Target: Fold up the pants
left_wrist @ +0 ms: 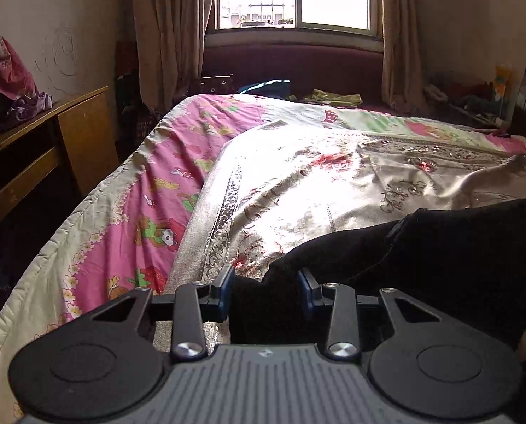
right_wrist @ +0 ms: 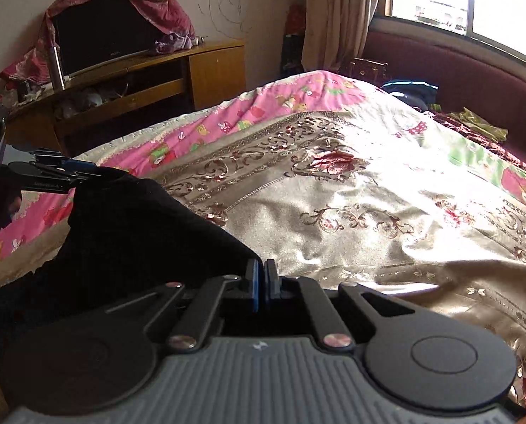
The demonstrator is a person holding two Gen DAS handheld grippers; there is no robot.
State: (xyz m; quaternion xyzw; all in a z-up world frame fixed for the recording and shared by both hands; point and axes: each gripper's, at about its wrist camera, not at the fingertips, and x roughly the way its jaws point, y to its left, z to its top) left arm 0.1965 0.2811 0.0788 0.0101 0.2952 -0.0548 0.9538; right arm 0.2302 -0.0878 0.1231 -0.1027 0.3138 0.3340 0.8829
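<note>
Right gripper (right_wrist: 262, 282) pinches black pants (right_wrist: 128, 233); left gripper (left_wrist: 266, 291) parted; gold bedspread (right_wrist: 351, 212) beneath.

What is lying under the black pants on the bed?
Under the black pants lies a shiny beige satin cover with floral embroidery, and beneath that a pink cartoon-print quilt. What the satin looks like directly below the pants is hidden by the dark fabric.
</note>
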